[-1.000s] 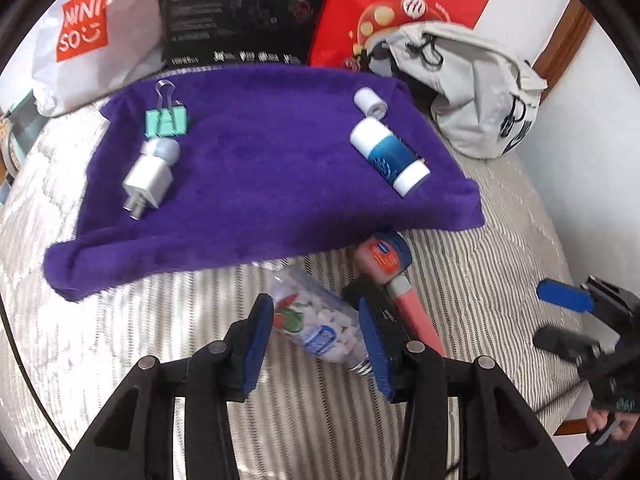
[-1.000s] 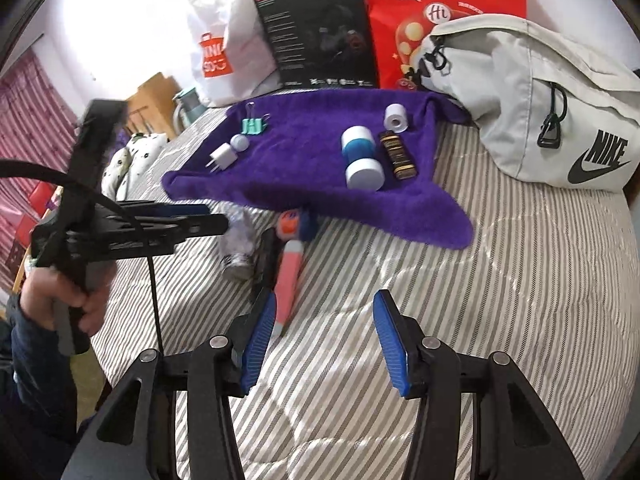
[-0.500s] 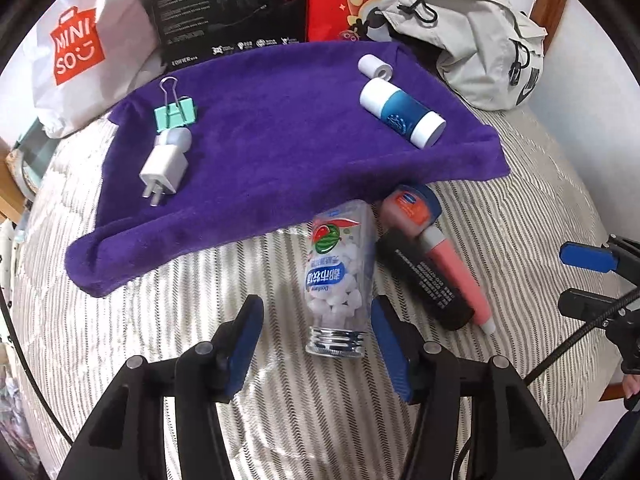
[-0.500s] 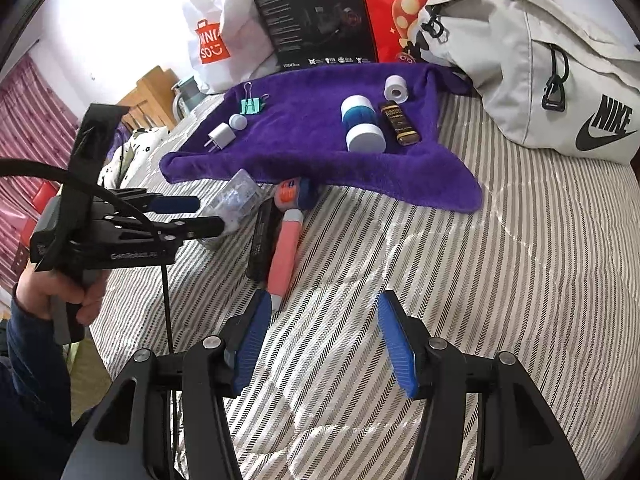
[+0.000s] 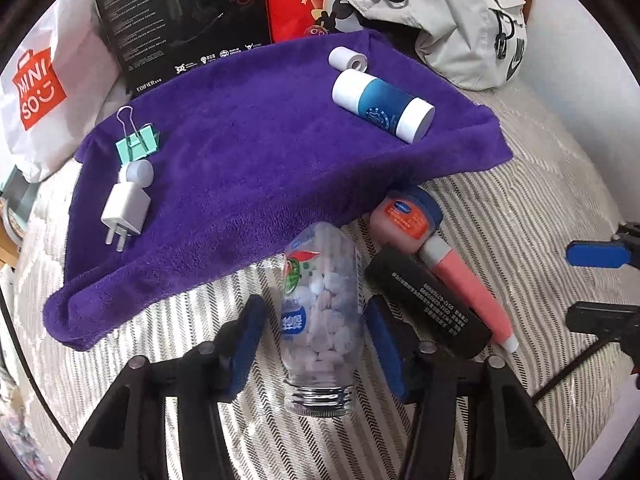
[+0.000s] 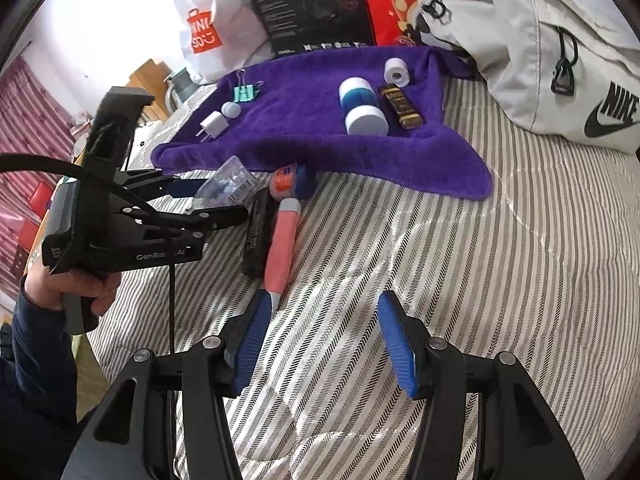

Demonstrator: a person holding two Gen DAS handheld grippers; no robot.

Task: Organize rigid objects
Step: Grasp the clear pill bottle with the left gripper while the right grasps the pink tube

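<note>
A clear bottle of white tablets lies on the striped bedcover with its neck toward me. My left gripper is open, one finger on each side of the bottle with small gaps; the right wrist view shows the same left gripper and bottle. Right of the bottle lie a black tube, a pink tube and a small orange-labelled jar. My right gripper is open and holds nothing; the pink tube's tip is by its left finger.
A purple towel holds a blue-and-white cylinder, white roll, green binder clip, white plug and a dark bar. Behind stand a white shopping bag, black box and grey bag.
My left gripper has moved forward, so the tablet bottle now lies between its open fingers. The bottle turned neck-first toward me a second ago. The right gripper barely moved.
</note>
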